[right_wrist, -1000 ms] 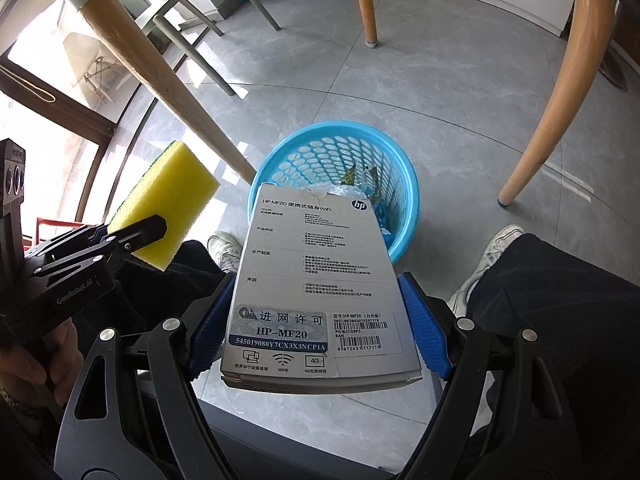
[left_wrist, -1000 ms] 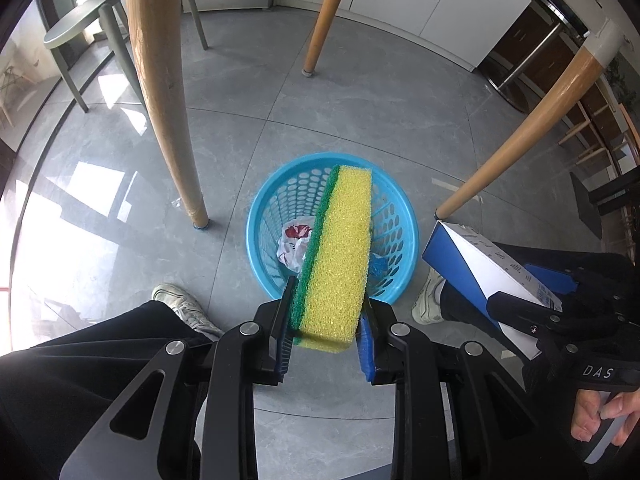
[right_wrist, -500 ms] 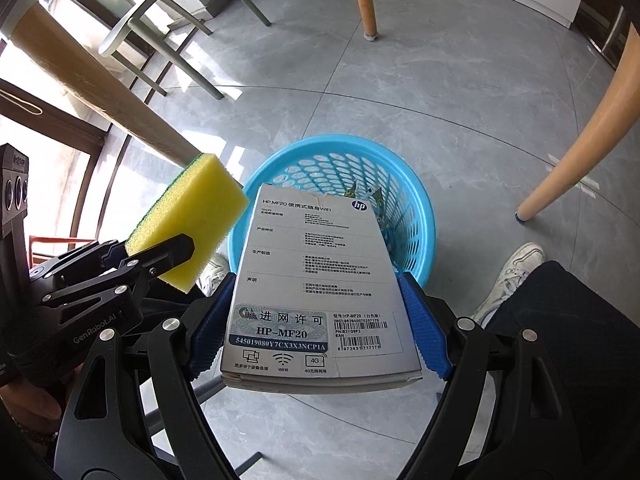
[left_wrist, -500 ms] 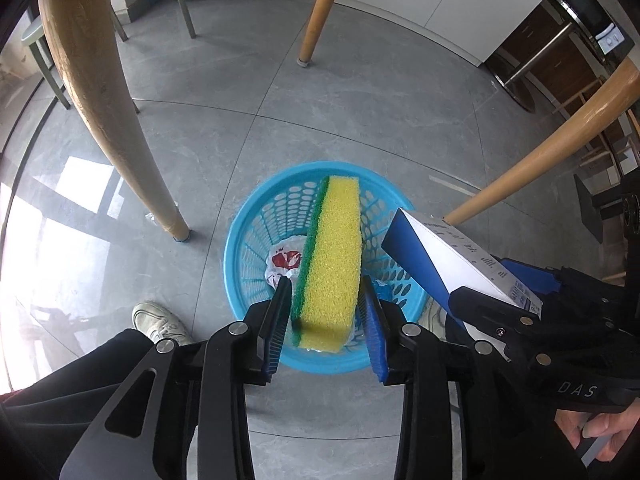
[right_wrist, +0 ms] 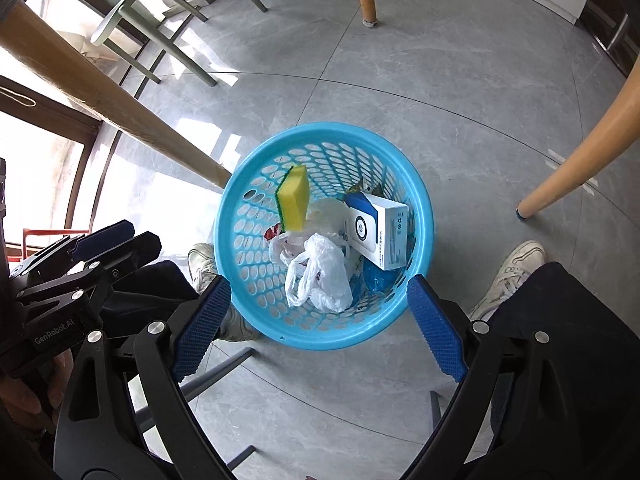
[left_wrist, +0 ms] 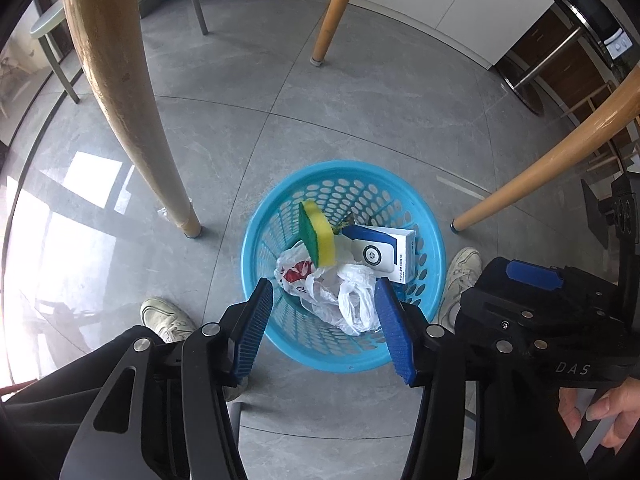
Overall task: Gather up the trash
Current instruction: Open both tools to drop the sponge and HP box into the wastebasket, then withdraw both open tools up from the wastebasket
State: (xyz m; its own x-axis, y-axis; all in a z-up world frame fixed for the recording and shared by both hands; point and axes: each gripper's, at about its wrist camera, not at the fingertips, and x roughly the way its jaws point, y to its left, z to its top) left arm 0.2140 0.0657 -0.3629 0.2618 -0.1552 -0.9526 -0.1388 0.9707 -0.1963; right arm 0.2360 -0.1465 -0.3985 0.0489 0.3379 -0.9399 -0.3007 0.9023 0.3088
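A round blue plastic basket [left_wrist: 264, 220] [right_wrist: 240, 184] stands on the grey tile floor. Inside it lie a yellow-and-green sponge [left_wrist: 318, 234] [right_wrist: 294, 200], a white-and-blue HP box [left_wrist: 384, 252] [right_wrist: 380, 232] and a crumpled white plastic bag [left_wrist: 344, 292] [right_wrist: 320, 272]. My left gripper [left_wrist: 322, 308] is open and empty above the basket's near rim. My right gripper [right_wrist: 320, 308] is open and empty, also above the near rim. The left gripper shows at the left of the right wrist view [right_wrist: 108, 240].
Wooden table legs [left_wrist: 120, 92] [left_wrist: 560, 156] [right_wrist: 100, 100] [right_wrist: 592, 148] stand around the basket. A grey-green chair [right_wrist: 160, 20] stands farther back. The person's white shoes [left_wrist: 164, 316] [right_wrist: 512, 268] and dark trousers flank the basket's near side.
Both grippers opened over the basket. The sponge dropped from the left gripper and the box from the right, and both now lie in the basket.
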